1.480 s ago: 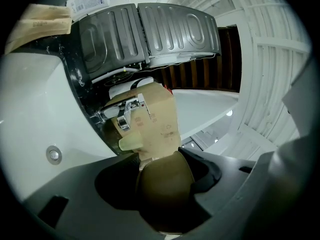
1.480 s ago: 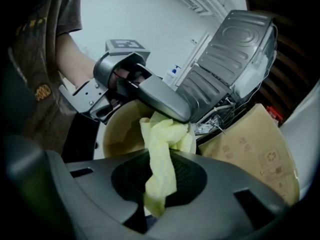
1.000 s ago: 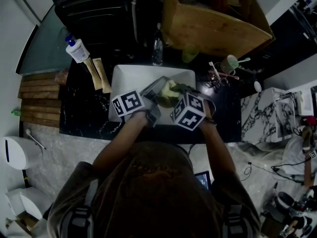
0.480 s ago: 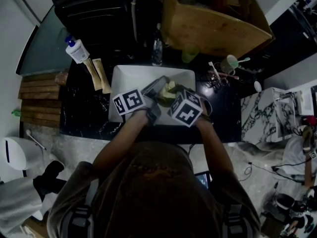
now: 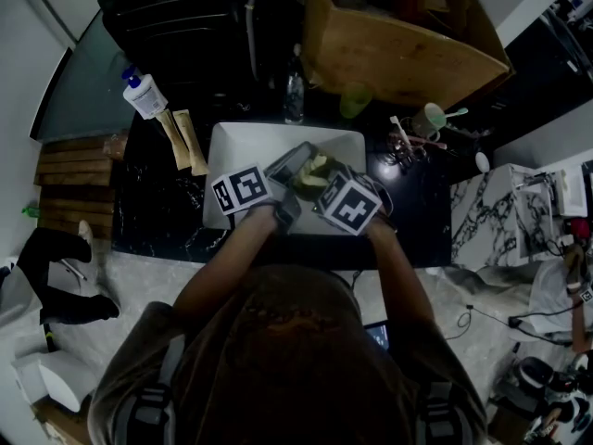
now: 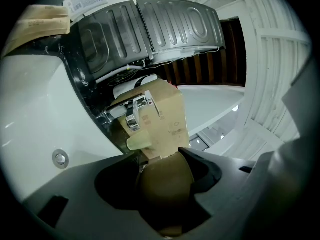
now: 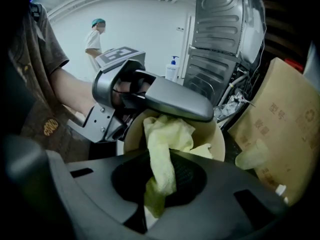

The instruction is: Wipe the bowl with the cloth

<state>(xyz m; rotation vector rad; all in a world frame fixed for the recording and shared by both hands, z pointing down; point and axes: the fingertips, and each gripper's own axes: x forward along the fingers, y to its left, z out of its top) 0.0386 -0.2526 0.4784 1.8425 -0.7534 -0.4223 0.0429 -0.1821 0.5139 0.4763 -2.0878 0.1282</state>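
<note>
Over the white sink (image 5: 243, 143) my left gripper (image 5: 291, 171) is shut on the brown bowl (image 5: 304, 189), one jaw inside the rim and one outside. The left gripper view shows the bowl's (image 6: 165, 186) brown outside filling the gap between the jaws. My right gripper (image 5: 321, 182) is shut on the pale yellow cloth (image 5: 319, 164) and pushes it into the bowl. In the right gripper view the cloth (image 7: 162, 149) hangs from my jaws into the bowl (image 7: 216, 134), with the left gripper (image 7: 165, 103) clamped over the far rim.
A soap bottle (image 5: 144, 94) and packets stand left of the sink. A cardboard box (image 5: 398, 44), a green cup (image 5: 355, 100) and a mug of utensils (image 5: 428, 119) sit behind and to the right. Another person (image 5: 56, 276) walks at the lower left.
My right gripper has shifted slightly left and toward the bowl, covering more of the cloth. The left gripper stays put. A person has walked into the lower left.
</note>
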